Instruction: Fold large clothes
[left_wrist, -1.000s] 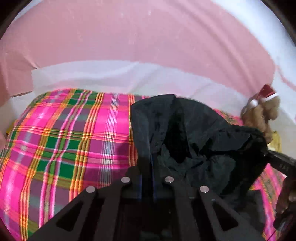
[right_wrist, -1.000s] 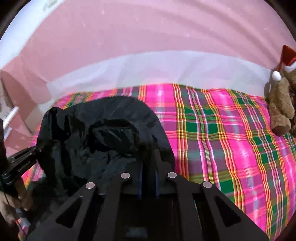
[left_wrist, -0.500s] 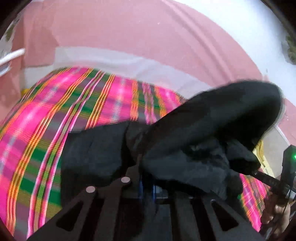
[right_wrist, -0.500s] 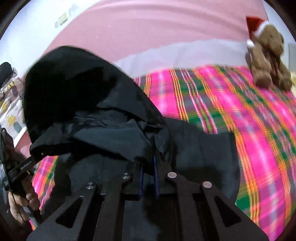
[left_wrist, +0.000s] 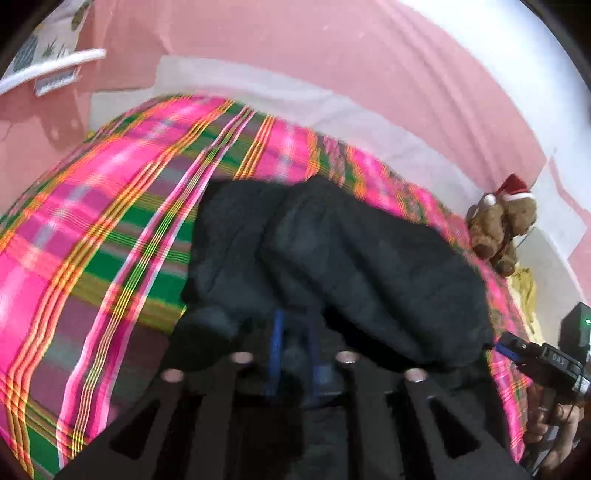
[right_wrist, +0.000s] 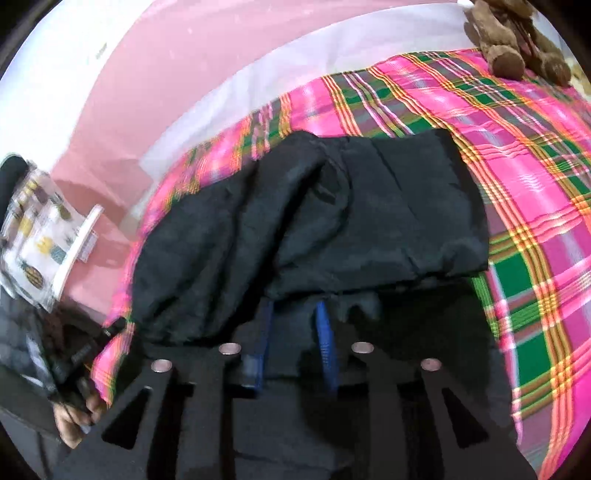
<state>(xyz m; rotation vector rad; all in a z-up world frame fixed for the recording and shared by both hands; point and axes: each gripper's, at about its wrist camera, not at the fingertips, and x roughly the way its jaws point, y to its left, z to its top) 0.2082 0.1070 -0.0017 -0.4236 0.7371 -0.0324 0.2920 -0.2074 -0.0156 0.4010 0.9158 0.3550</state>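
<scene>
You're mid-fold: the black garment (right_wrist: 332, 221) lies doubled over on the near side of the plaid bed (right_wrist: 535, 166). Both the left gripper (left_wrist: 293, 354) and right gripper (right_wrist: 295, 343) have jaws spread, cloth between them. Next, smooth the fold.

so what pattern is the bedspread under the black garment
Pink, green and orange plaid bedspread, clearest in the right wrist view; the black garment lies on it.

Plaid bed (right_wrist: 524, 155), black garment (right_wrist: 369, 206), teddy bear (left_wrist: 498, 229)
</scene>
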